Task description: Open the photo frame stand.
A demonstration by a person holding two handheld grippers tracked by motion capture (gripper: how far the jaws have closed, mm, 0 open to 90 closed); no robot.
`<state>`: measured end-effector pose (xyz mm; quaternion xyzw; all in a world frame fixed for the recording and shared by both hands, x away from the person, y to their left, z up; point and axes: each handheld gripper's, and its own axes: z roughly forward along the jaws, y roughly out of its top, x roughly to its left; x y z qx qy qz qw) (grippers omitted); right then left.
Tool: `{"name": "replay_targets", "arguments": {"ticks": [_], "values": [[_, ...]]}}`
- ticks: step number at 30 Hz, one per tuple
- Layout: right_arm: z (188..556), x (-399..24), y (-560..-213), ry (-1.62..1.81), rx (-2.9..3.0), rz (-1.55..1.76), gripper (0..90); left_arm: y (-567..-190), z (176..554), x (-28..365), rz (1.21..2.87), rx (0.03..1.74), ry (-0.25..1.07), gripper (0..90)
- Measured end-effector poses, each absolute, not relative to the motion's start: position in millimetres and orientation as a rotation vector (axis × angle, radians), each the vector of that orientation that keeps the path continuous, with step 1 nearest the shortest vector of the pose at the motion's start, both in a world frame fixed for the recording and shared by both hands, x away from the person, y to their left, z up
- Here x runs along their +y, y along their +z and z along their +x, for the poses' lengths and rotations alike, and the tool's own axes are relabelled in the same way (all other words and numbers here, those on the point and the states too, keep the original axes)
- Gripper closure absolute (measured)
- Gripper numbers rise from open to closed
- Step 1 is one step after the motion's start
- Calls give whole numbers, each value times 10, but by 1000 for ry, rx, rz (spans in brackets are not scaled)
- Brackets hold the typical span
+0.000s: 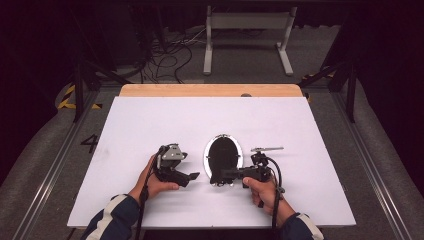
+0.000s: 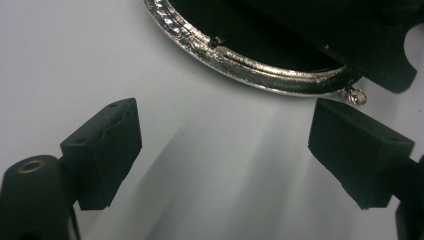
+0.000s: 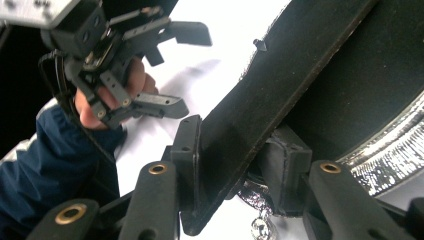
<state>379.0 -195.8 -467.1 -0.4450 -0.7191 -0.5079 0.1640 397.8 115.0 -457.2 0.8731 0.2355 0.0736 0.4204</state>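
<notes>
An oval picture frame [image 1: 207,156] with a silver rim lies face down on the white board [image 1: 150,125], its black back up. My right gripper [image 1: 220,175] comes at the frame's near end from the right. It is shut on the black fold-out stand [image 3: 280,85] of the frame's back, one pad on each side of that flap [image 3: 235,165]. The silver rim [image 3: 390,155] shows under the flap. My left gripper [image 1: 190,166] hovers just left of the frame, open with nothing between its jaws [image 2: 225,150]. The rim [image 2: 240,65] lies just beyond its fingertips. The right gripper view shows the left gripper [image 3: 187,70] open in a hand.
The white board covers a wooden table whose far edge [image 1: 210,90] shows as a bare strip. Beyond the table, cables [image 1: 170,57] and a white metal stand [image 1: 247,40] sit on the floor. Wide bare board lies to the left, right and far side of the frame.
</notes>
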Motion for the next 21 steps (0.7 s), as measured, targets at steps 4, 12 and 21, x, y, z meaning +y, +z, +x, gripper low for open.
{"name": "replay_targets", "arguments": {"ticks": [4,12,21], "values": [[3764,-1948,-4642,-1476,-2121,-1205,663,-4568,4032,1093,2157,598,157,145],[3736,-1946,-4611,-1483,-2192,-1137,688,-4591,4133,963,2146,619,98,147],[3697,-1919,-4574,-1506,-2301,-1054,693,-4609,4215,896,2107,616,8,175]]}}
